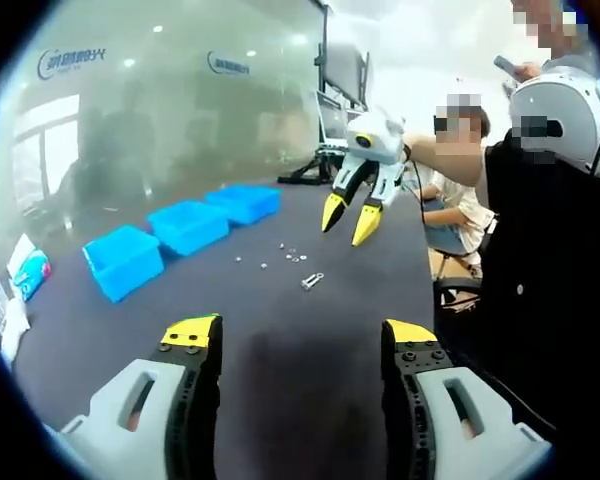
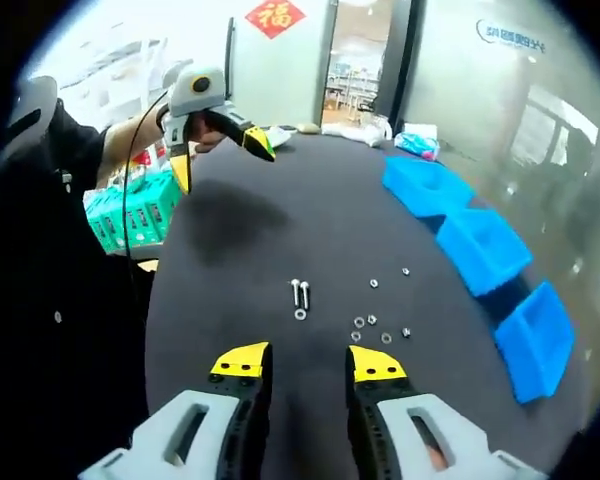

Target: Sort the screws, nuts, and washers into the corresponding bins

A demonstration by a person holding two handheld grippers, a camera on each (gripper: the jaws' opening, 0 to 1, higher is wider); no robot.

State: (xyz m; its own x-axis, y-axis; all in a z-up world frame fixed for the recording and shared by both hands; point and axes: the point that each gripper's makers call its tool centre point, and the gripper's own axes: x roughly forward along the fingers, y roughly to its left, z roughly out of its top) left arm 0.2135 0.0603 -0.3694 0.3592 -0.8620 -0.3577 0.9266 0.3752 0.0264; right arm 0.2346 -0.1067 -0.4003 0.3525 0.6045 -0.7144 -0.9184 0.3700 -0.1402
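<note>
**Both claws released above a surface with scattered hardware and three blue bins**

Three blue bins stand in a row along one edge of the dark surface (image 2: pixel 280 230): the first bin (image 2: pixel 423 186), the middle bin (image 2: pixel 483 247) and the third bin (image 2: pixel 536 338). None of them shows any hardware inside, as far as the views let one tell.

The loose hardware lies out on the surface, well apart from the bins. In the right gripper view two screws (image 2: pixel 300 292) lie side by side, with one small ring-shaped piece (image 2: pixel 300 314) just below them. To their right is a scatter of about seven small nuts and washers (image 2: pixel 371 322); they are too small to tell nuts from washers.

The right claw (image 2: pixel 306 365) hangs over the surface just short of the screws, its jaws a little apart with nothing between them. In the left gripper view it points its yellow tips down toward the hardware.

The left claw (image 1: pixel 298 337) is held farther off at the other end of the surface, jaws wide apart and empty; in the right gripper view a hand (image 2: pixel 208 122) grips it and it tilts downward.

A person sits beyond the surface's edge.
</note>
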